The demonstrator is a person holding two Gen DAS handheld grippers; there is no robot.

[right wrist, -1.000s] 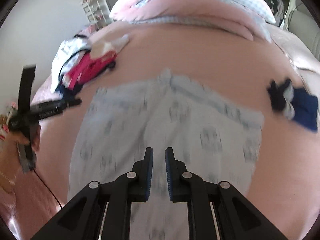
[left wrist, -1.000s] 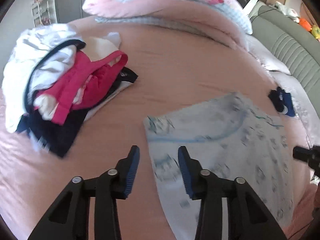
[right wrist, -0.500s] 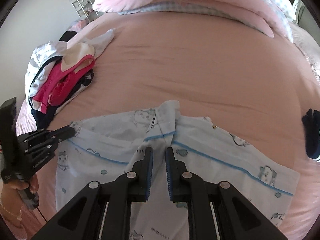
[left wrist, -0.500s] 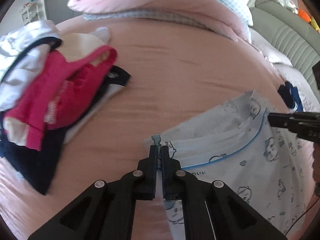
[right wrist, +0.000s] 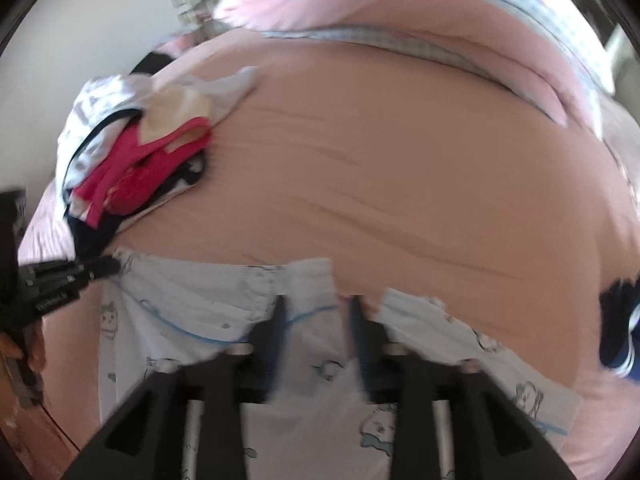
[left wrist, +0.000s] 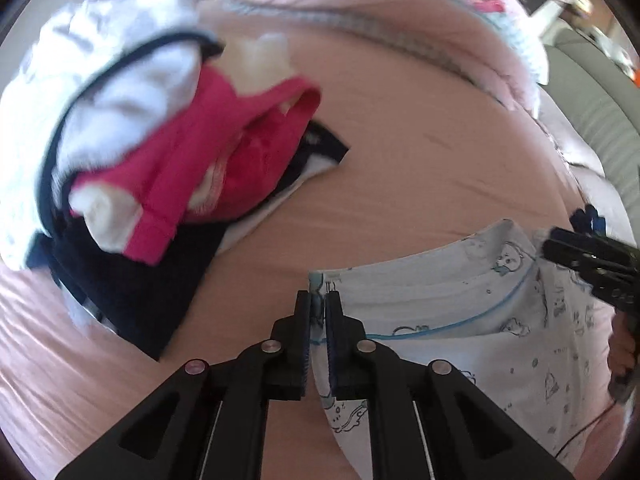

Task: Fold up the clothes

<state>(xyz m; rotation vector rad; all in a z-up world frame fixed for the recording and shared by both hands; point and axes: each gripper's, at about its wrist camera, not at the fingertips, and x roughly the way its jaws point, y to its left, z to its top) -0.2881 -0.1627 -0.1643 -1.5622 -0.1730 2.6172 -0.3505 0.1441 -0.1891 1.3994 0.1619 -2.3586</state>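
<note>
We have the printed pale garment (left wrist: 472, 344) flat on the pink bedsheet (left wrist: 420, 152), near edge of the bed, blue-piped hem facing the pillows. Left gripper (left wrist: 318, 320) is clamped tight on its corner; fabric is visible pinched between the pads, likely to anchor that end for the fold. Right gripper (right wrist: 316, 320) sits over the middle of the hem by the raised collar-like flap (right wrist: 316, 272); its jaws are opening, cloth lies under and between the fingers, but blur hides whether the pads touch it. We read this as setting up a second grip point, so both ends lift together. Unfolded pile (left wrist: 132, 152) (white, magenta, navy) stays well apart on the left, the dark blue item (right wrist: 620, 332) off right. Risk: the one-corner hold drags the garment askew.
</note>
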